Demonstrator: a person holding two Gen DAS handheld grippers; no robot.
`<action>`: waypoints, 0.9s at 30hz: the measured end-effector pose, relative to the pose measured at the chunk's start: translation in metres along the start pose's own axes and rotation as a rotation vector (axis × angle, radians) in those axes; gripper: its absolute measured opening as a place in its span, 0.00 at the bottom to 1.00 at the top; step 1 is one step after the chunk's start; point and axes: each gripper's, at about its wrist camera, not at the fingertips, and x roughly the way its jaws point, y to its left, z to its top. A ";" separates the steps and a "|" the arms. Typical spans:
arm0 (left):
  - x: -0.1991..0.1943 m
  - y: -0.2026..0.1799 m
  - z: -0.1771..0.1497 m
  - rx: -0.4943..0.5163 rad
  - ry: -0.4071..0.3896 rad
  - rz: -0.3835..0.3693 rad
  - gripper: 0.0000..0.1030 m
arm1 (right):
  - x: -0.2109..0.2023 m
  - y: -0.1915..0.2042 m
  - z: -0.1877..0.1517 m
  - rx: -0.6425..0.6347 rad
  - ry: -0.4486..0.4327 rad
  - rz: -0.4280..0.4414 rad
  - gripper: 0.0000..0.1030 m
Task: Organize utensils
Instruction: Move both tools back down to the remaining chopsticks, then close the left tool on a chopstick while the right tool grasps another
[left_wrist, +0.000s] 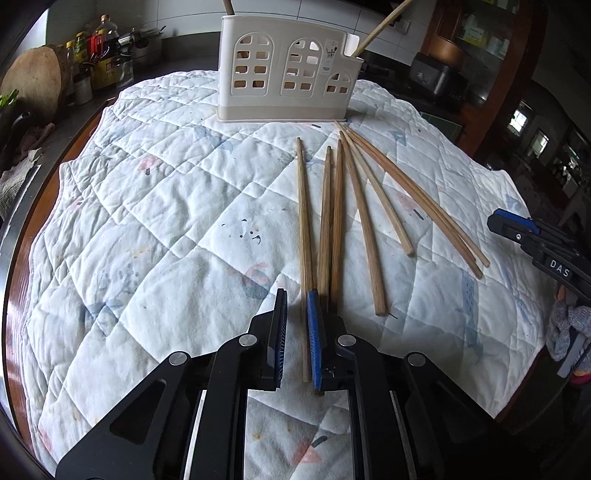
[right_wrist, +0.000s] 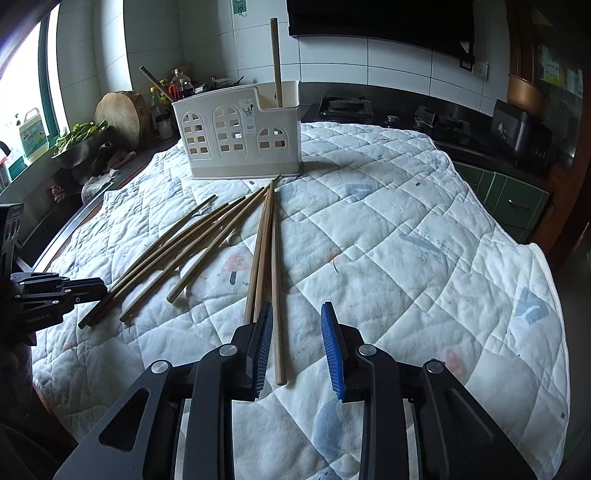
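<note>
Several wooden chopsticks (left_wrist: 360, 206) lie fanned out on a white quilted cloth (left_wrist: 155, 221), in front of a cream utensil holder (left_wrist: 286, 70) with two chopsticks standing in it. My left gripper (left_wrist: 297, 295) is open, low over the cloth, with the near end of the leftmost chopstick (left_wrist: 303, 236) between its fingers. In the right wrist view, my right gripper (right_wrist: 297, 310) is open with the rightmost chopstick (right_wrist: 276, 280) lying between its fingers, close to the left one. The holder (right_wrist: 236, 133) stands at the back, the other chopsticks (right_wrist: 177, 254) to the left.
The cloth (right_wrist: 406, 229) covers a table beside a kitchen counter with bottles (left_wrist: 99, 48), a round wooden board (right_wrist: 120, 114), a stove (right_wrist: 345, 105) and a dark appliance (right_wrist: 517, 129). The other gripper shows at the right edge of the left wrist view (left_wrist: 535, 240) and the left edge of the right wrist view (right_wrist: 59, 295).
</note>
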 end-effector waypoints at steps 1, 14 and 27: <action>0.001 -0.001 0.001 -0.001 0.002 -0.006 0.11 | 0.001 0.000 0.000 -0.001 0.001 -0.001 0.26; 0.011 -0.001 0.002 -0.020 0.005 0.014 0.07 | 0.008 -0.002 -0.002 -0.003 0.020 0.011 0.25; 0.007 0.001 -0.003 -0.047 -0.016 0.055 0.07 | 0.022 0.001 -0.008 -0.005 0.068 0.039 0.20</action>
